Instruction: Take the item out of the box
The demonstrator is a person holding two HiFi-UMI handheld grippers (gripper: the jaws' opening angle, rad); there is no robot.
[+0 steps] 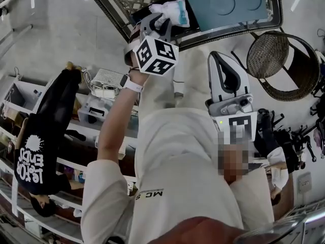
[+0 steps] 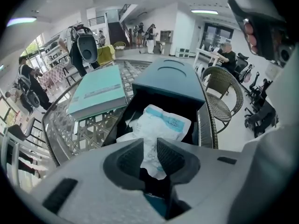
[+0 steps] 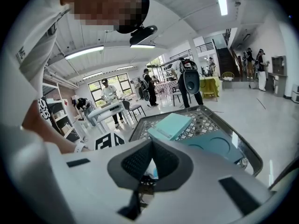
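A dark open box (image 2: 140,105) stands on a glass lattice table (image 2: 70,129), with its teal lid (image 2: 173,76) folded back. Inside lies a crumpled white plastic packet with blue print (image 2: 161,122). My left gripper (image 2: 149,148) reaches into the box with its jaws apart; the packet's lower corner sits in the gap and the pads do not press on it. The head view shows the same gripper (image 1: 158,22) at the packet (image 1: 175,11). My right gripper (image 1: 219,60) hangs back off the table, near the person's body. Its jaws (image 3: 150,146) meet, holding nothing.
A flat teal box (image 2: 98,94) lies on the table left of the open box. A wicker chair (image 1: 277,60) stands at the table's right side. A person in a black T-shirt (image 1: 43,141) stands by shelves on the left; other people are farther off.
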